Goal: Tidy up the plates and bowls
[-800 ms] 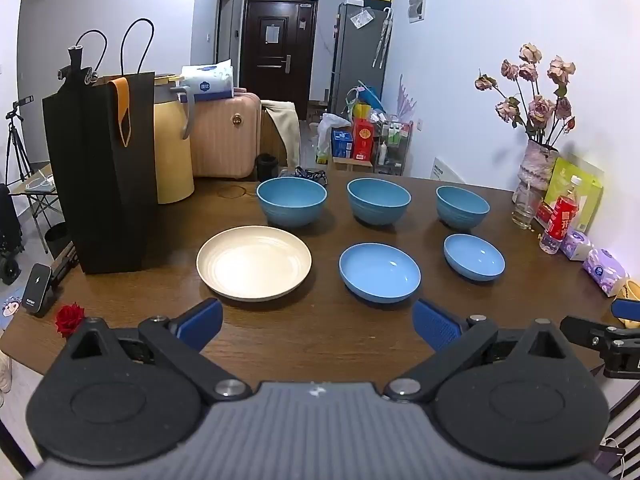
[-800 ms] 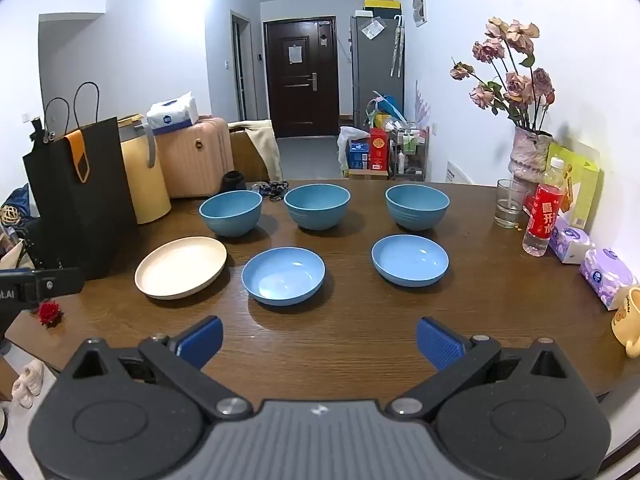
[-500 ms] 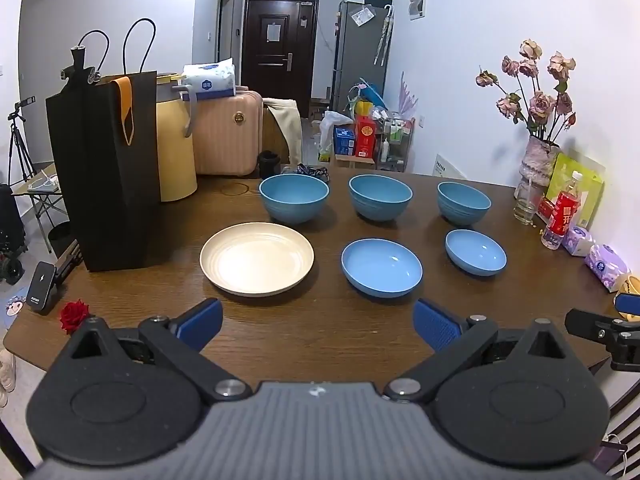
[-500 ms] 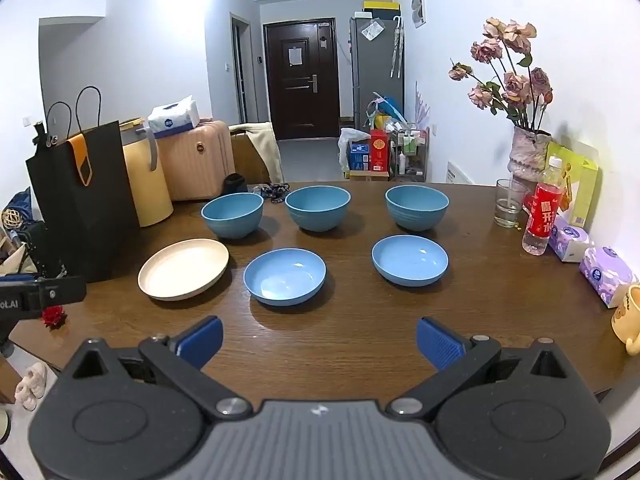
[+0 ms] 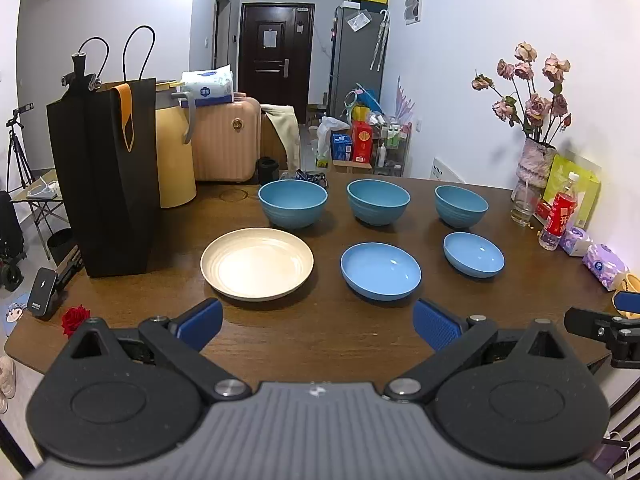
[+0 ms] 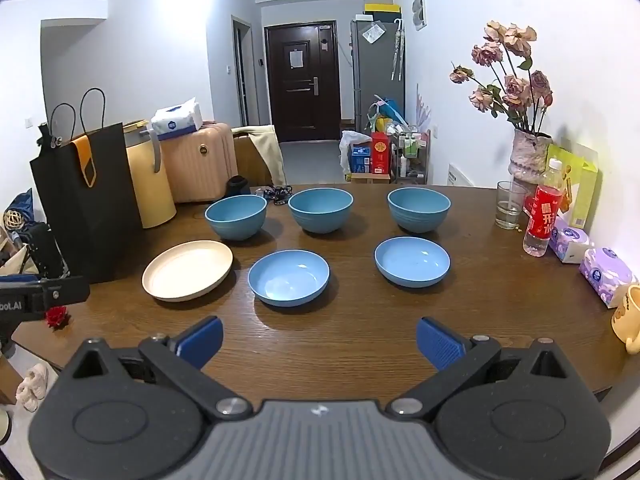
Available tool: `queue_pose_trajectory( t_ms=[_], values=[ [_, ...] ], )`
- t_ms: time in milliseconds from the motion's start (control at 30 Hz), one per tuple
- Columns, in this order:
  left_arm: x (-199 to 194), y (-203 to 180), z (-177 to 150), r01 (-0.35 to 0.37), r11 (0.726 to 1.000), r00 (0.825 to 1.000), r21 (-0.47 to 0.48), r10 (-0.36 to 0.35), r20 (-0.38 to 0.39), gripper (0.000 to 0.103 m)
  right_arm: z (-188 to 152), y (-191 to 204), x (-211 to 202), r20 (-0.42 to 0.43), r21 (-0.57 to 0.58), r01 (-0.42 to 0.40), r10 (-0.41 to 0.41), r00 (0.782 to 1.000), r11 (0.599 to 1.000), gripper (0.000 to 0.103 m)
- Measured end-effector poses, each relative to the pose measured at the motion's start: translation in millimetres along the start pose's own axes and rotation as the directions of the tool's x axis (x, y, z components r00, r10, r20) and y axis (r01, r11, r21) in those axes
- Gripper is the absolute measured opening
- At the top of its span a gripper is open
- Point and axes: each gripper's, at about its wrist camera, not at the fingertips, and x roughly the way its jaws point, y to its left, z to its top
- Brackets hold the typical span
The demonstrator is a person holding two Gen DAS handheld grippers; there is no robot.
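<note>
bowls, three deep blue ones (image 5: 293, 203), stood in a back row on the brown surface (image 5: 320, 332); a cream plate (image 5: 257, 263) and two shallow blue dishes (image 5: 380, 270) in front. bare wood lay before both grippers (image 5: 316, 320) (image 6: 319, 338), fingers wide, holding nothing.

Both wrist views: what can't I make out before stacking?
- Bowl bases: hidden by their own walls, e.g. the left blue bowl.
- Yellow mug: cut off by the right view's edge.
- Red bottle label: too small to read.
- Table near edge: hidden behind the gripper bodies.
</note>
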Motion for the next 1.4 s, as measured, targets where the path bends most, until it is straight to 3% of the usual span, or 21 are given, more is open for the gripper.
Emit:
queue_pose_trajectory(
  t_ms=[1400],
  values=[
    [4.9, 0.4, 0.0, 0.028, 0.999, 1.0, 0.016, -0.028, -0.005, 0.103, 5.8, -2.1, 4.9, 0.008, -0.001, 0.005, -0.005, 1.0, 1.0, 0.103]
  ],
)
